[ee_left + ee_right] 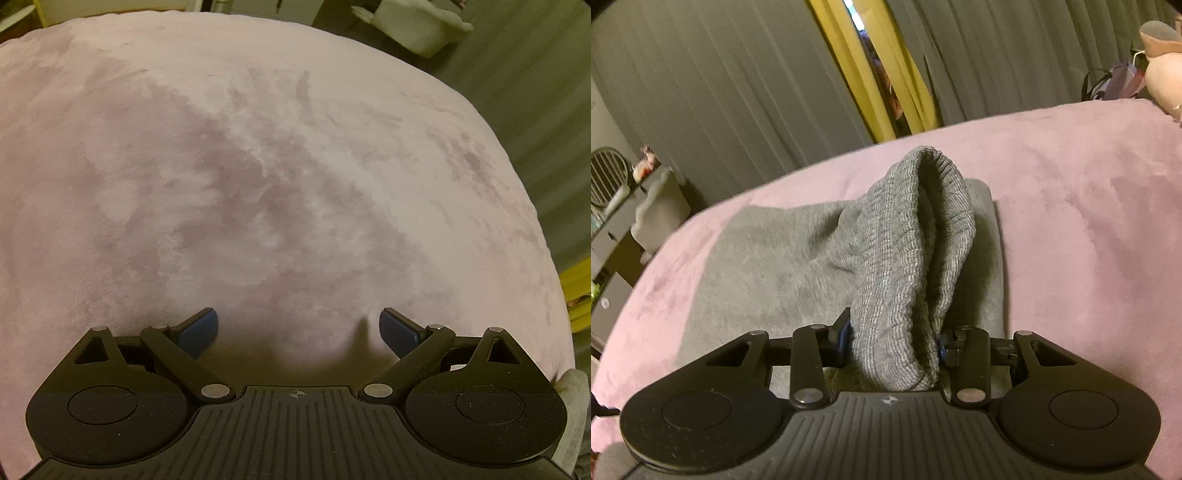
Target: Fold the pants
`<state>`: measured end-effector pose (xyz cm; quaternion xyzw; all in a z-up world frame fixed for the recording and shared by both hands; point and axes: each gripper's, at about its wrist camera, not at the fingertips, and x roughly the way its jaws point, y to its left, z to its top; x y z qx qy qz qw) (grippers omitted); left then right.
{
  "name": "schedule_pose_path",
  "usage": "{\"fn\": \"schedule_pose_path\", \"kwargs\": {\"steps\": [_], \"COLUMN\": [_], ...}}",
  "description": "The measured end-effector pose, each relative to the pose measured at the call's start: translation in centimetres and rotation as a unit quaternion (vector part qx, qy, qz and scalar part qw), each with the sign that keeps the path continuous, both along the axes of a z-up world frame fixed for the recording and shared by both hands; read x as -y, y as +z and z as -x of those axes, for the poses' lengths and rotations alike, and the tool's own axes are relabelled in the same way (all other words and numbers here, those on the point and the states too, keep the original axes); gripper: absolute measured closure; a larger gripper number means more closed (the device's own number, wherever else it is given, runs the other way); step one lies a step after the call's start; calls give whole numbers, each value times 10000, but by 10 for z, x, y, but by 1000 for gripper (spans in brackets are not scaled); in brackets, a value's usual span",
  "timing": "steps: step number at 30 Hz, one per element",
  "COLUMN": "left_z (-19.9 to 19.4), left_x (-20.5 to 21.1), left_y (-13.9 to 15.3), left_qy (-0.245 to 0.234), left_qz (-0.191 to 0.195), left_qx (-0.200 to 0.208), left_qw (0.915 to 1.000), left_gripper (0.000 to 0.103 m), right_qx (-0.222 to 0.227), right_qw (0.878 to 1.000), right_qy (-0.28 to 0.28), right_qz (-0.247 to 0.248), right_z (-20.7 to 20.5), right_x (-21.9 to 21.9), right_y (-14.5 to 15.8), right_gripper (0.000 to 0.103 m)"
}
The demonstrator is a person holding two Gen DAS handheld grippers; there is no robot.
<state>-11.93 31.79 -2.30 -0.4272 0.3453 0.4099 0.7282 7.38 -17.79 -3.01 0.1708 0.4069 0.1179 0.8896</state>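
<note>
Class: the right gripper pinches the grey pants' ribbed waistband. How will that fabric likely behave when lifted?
The pants look soft and knitted, so probably floppy, draping below the right gripper. The bunched ribbed waistband likely grips well rather than slipping.

A pink plush blanket (1089,221) fills the lower frame (its nap brushed in darker streaks). Grey curtains (720,92) hang across the top, a yellow curtain (857,55) between them. At far left stands a grey cabinet (613,236).

Ribbed grey knit pants (897,258) lie on plush pink blanket (1089,221).
</note>
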Motion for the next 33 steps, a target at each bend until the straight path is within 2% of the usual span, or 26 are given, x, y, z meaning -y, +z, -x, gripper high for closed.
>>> {"fn": "schedule_pose_path", "kwargs": {"steps": [4,9,12,14,16,20,22,24,27,30,33], "left_z": [-4,-16,-23,-28,-36,-59,-79,-101,-138,-170,-196], "left_x": [3,9,14,17,21,33,44,57,81,107,132], "left_y": [3,4,5,7,9,18,26,33,38,37,29], "left_qy": [-179,-378,-587,-729,-920,-1506,-1991,-2495,-3300,-4023,-4588], "left_qz": [-103,-116,-180,-205,-220,-155,-144,-250,-99,146,303], "left_qx": [13,-8,-73,-76,-39,132,271,335,440,551,578], "left_qw": [9998,9992,9981,9971,9955,9884,9795,9675,9429,9137,8862], "left_gripper": [5,5,5,5,5,5,5,4,4,3,3], "right_qx": [-29,259,245,124,178,381,424,430,279,162,-118], "right_qw": [9999,9996,9997,9998,9997,9982,9972,9963,9987,9996,9994], "right_qy": [-42,21,15,-14,-85,-29,-102,-200,-186,-161,-113], "right_qz": [-161,56,85,141,108,459,609,713,382,147,-300], "right_z": [3,12,12,4,5,9,10,11,7,2,-8], "right_x": [7,0,2,3,8,6,6,10,21,29,41], "right_y": [-3,5,4,-2,-1,5,6,6,1,-7,-19], "right_gripper": [60,61,61,59,55,47,32,21,20,11,6]}}
